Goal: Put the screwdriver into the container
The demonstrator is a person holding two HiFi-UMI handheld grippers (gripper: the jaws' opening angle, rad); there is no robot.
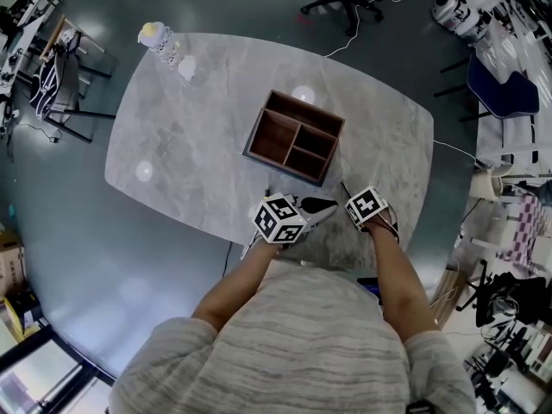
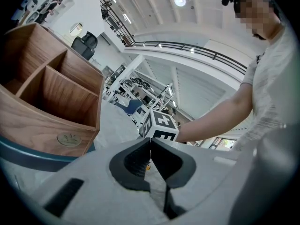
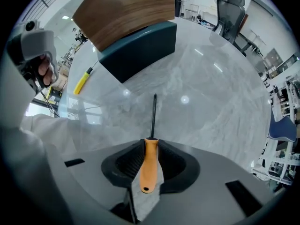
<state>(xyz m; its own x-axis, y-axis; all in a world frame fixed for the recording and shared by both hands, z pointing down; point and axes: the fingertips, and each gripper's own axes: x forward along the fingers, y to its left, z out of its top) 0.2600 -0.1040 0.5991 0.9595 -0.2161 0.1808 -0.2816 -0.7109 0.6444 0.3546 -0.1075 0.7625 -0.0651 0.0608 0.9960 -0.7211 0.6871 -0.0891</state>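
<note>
The only marks to read are the black-and-white square patterns on the right gripper's cube [image 2: 161, 125] and a round stamp [image 2: 69, 139] pressed into the wooden container's [image 2: 51, 95] outer wall; its emblem is too small to make out.

The right gripper [image 3: 151, 142] has its jaws closed tight on the orange handle of the screwdriver [image 3: 149, 165]; the handle lies lengthways between them, butt end back toward the gripper's body. The dark shaft runs straight out ahead along the jaws' own line, tip forward over the grey marble table [image 3: 211, 102]; whether the tip touches the top I cannot tell. The container stands ahead of that gripper and to its left, on a dark base, apart from the tip. A yellow-handled tool [image 3: 83, 81] lies on the table further left, its shaft end by the base.

The left gripper [image 2: 150, 140] has its jaws pressed together with nothing held; the container stands ahead to its left.
</note>
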